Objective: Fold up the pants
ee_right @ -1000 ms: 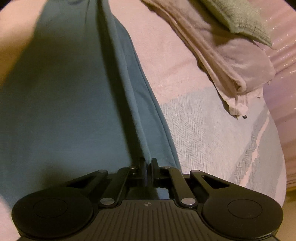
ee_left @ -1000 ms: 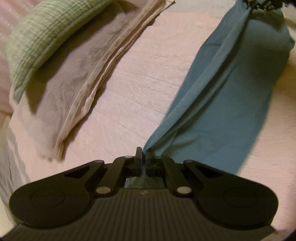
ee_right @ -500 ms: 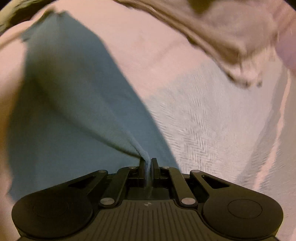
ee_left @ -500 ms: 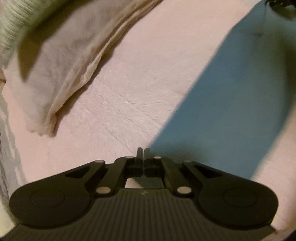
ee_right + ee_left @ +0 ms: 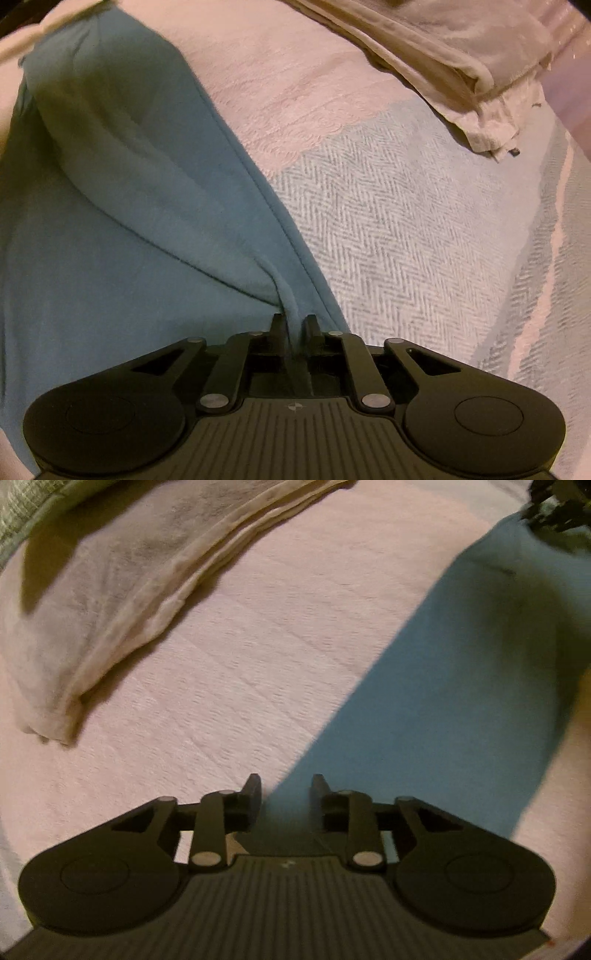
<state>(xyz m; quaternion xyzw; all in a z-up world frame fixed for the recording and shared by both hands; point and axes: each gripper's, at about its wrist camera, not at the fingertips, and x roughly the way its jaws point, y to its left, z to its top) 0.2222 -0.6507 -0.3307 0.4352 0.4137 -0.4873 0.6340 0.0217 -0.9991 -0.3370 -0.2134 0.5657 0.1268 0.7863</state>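
The teal pants (image 5: pixel 461 686) lie spread flat on the pink bedspread (image 5: pixel 240 672), running from my left gripper (image 5: pixel 285 788) toward the far right. That gripper is open, its fingers standing apart over the near corner of the cloth with nothing pinched. In the right wrist view the pants (image 5: pixel 122 206) fill the left half, with a ridge of fabric rising into my right gripper (image 5: pixel 293 325), which is shut on that ridge. The right gripper (image 5: pixel 557 506) also shows dark and small at the far end of the pants.
A folded beige-grey blanket (image 5: pixel 110 590) lies along the left, and the same blanket (image 5: pixel 461 62) sits at the upper right. A grey herringbone throw (image 5: pixel 424 229) covers the bed right of the pants. A green knit pillow (image 5: pixel 18 513) peeks in at top left.
The pants have come down from hanging stretched to lying flat on the bed. My left gripper has opened and let go of its corner. The right gripper still holds its fold.
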